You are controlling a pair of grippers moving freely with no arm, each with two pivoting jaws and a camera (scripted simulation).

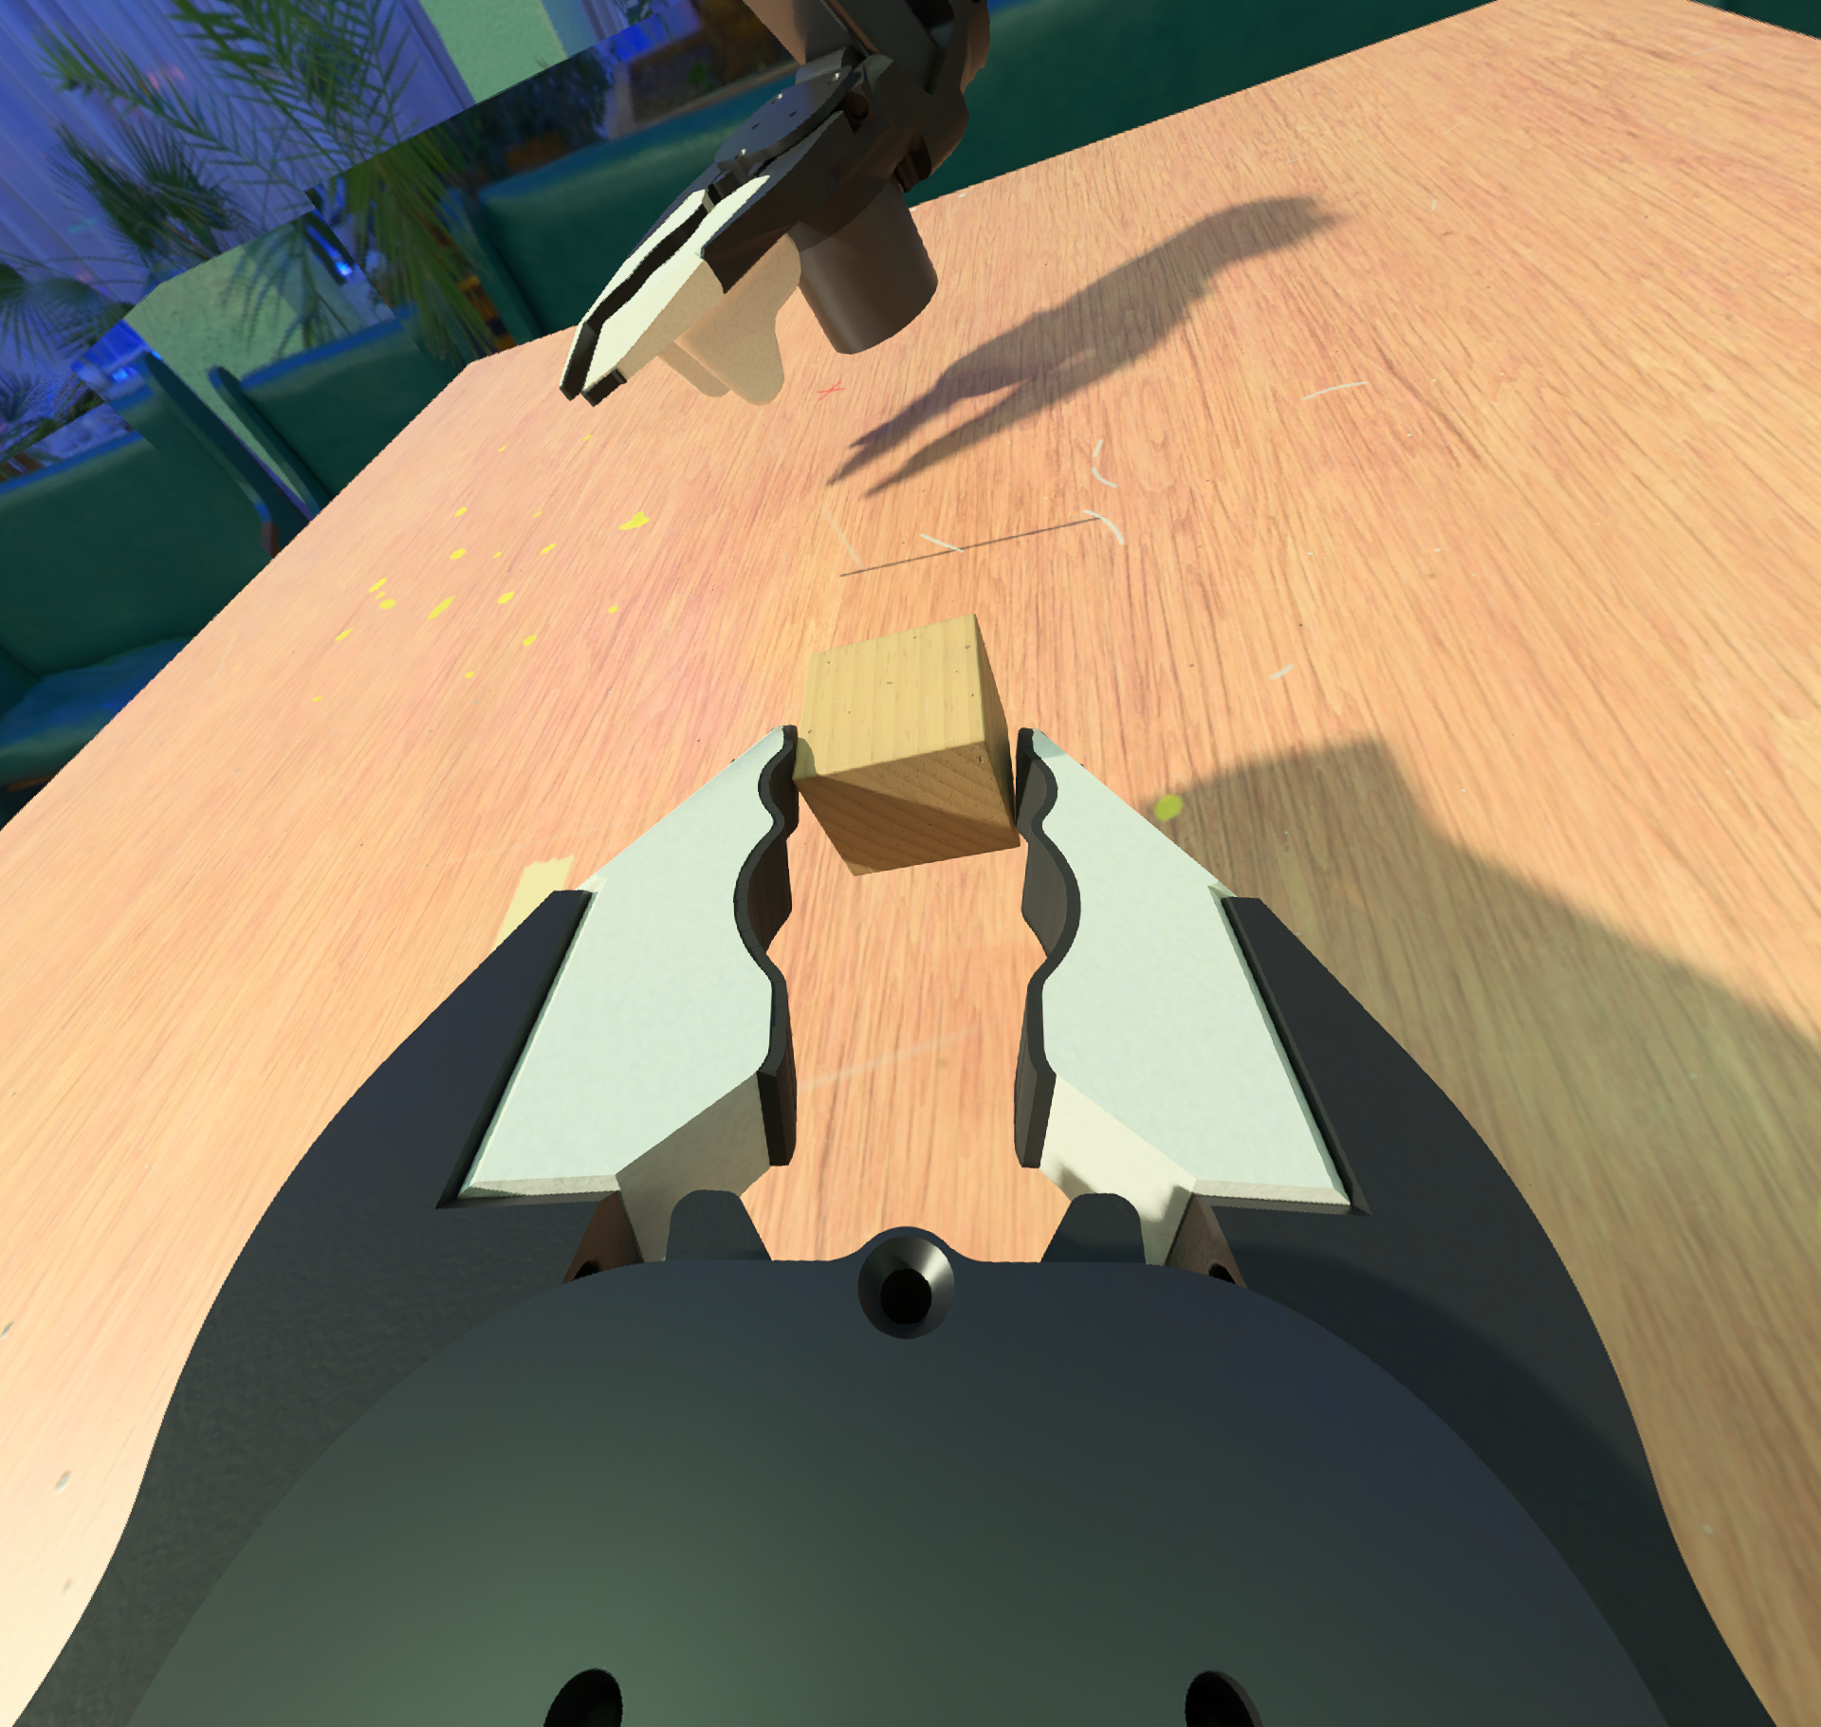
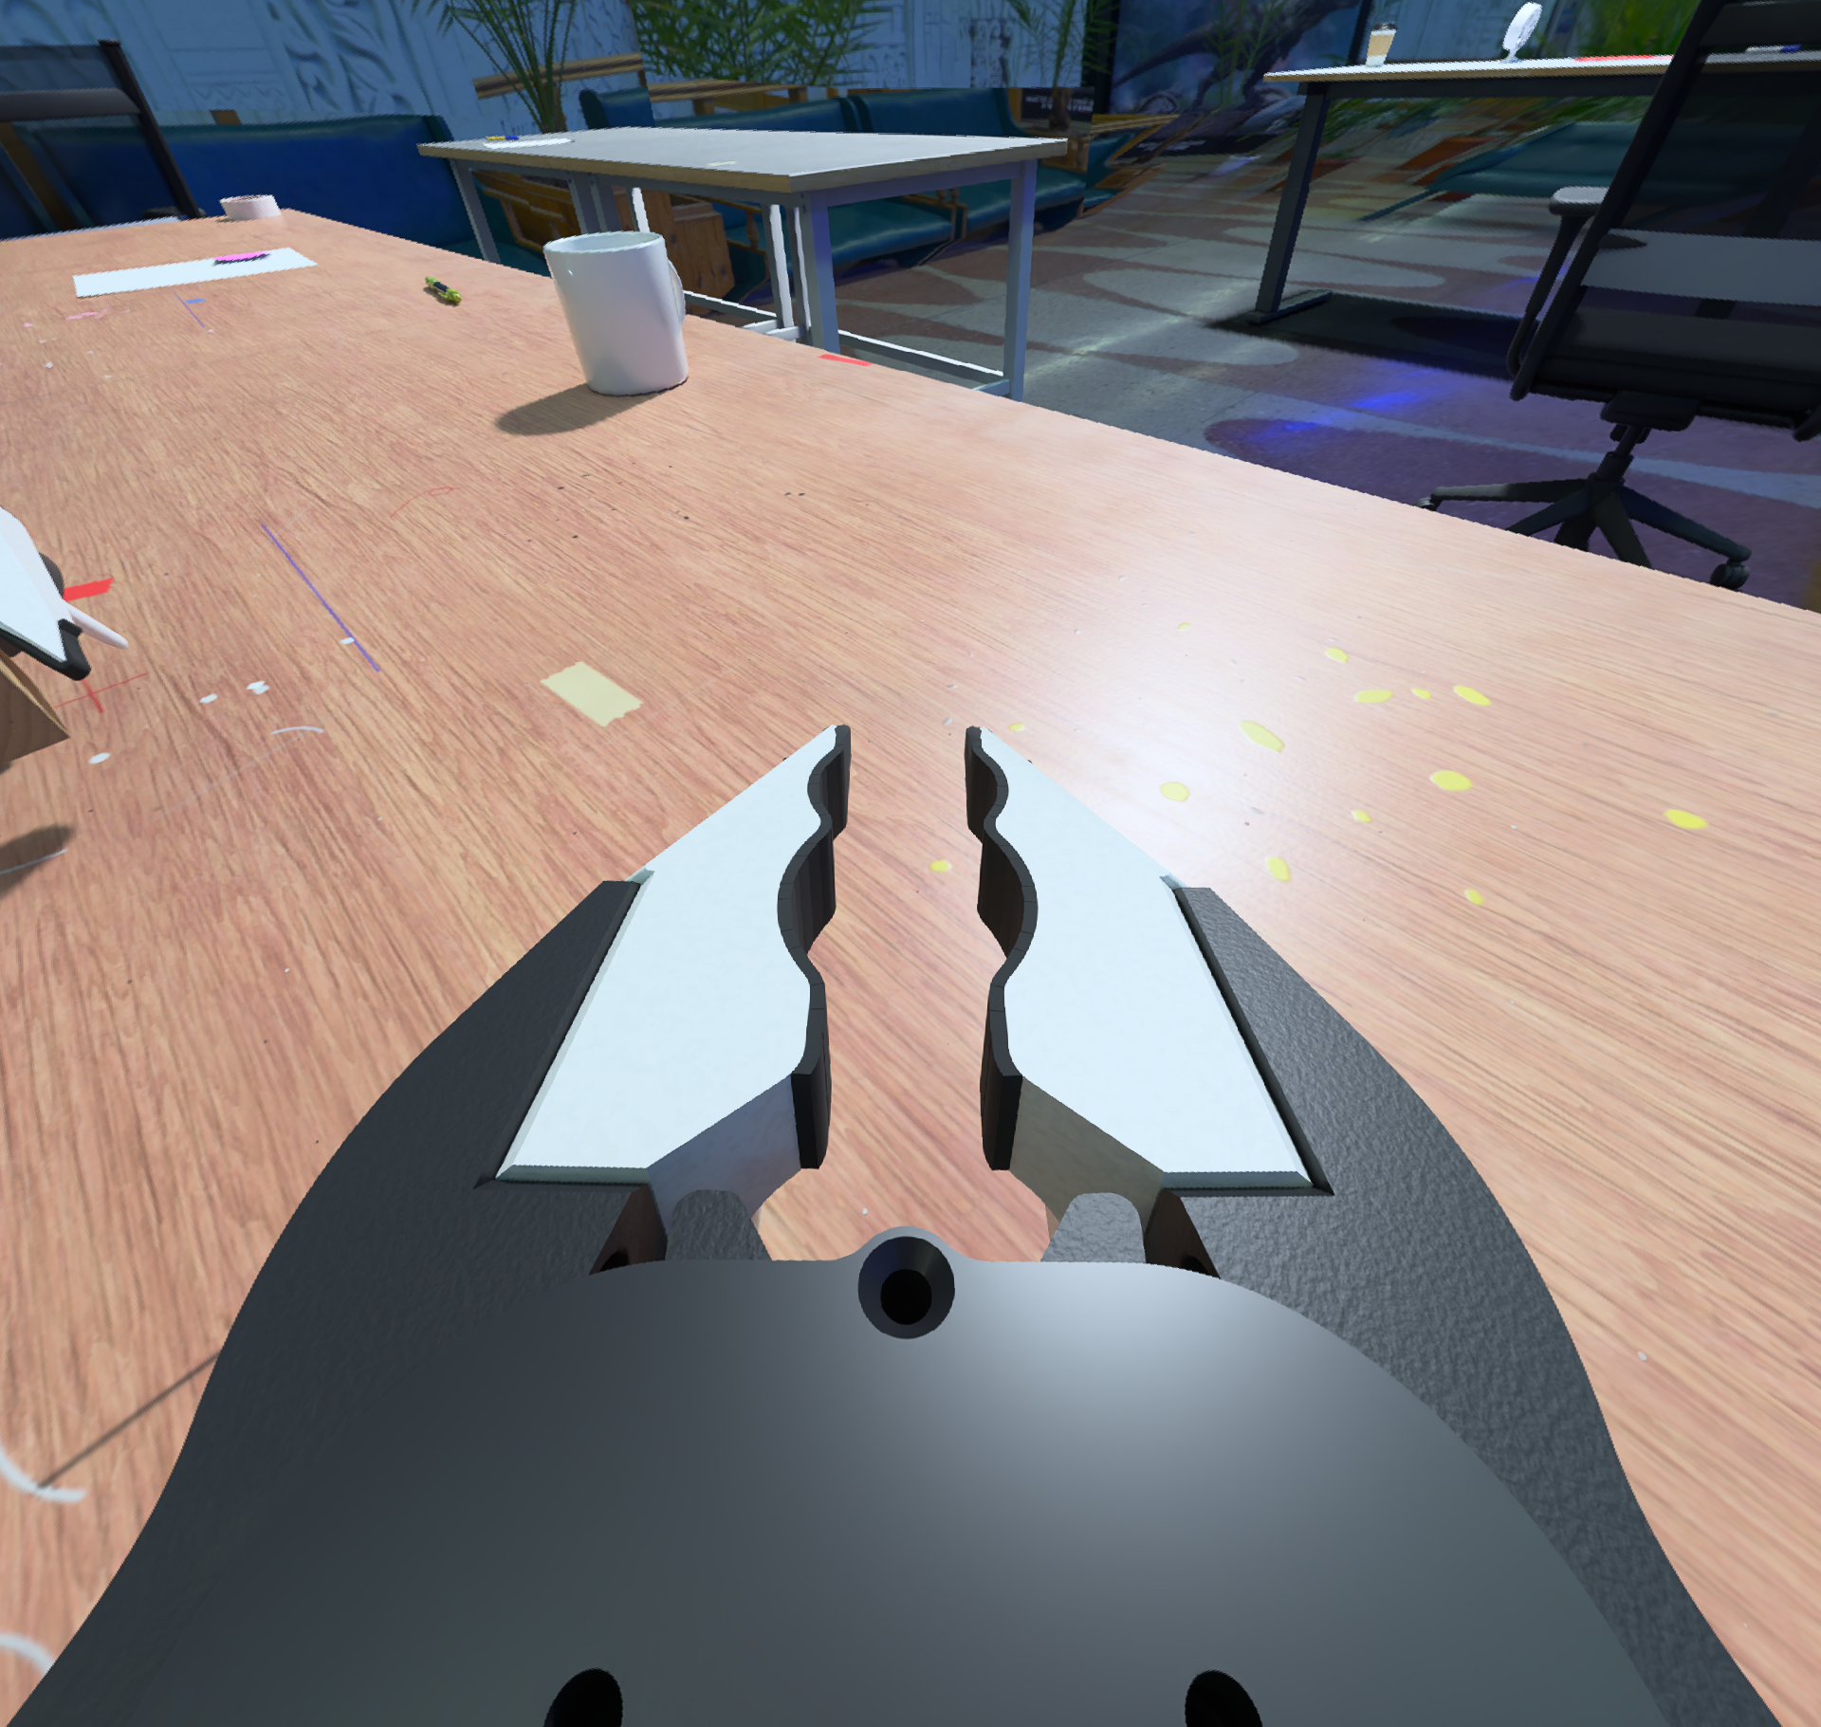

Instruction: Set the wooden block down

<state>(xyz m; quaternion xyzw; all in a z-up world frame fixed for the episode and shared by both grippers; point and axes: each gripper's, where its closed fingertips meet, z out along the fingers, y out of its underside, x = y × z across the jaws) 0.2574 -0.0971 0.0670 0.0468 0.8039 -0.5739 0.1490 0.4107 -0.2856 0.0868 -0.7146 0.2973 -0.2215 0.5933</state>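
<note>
A light wooden block point(image 1: 902, 744) is pinched between the fingertips of my left gripper point(image 1: 905, 765), which is shut on it. The block is tilted and held a little above the wooden table point(image 1: 1380, 517). A corner of the block point(image 2: 25, 724) and a left fingertip point(image 2: 39, 616) show at the left edge of the right wrist view. My right gripper point(image 2: 907, 744) is open and empty above the table. It also shows in the left wrist view point(image 1: 631, 340), hovering beyond the block near the far table edge.
A white mug point(image 2: 619, 312) stands near the table's far edge. Farther back lie a green pen point(image 2: 443, 290), a white sheet of paper point(image 2: 192, 269) and a tape roll point(image 2: 249, 205). An office chair point(image 2: 1675, 300) stands beyond the table edge.
</note>
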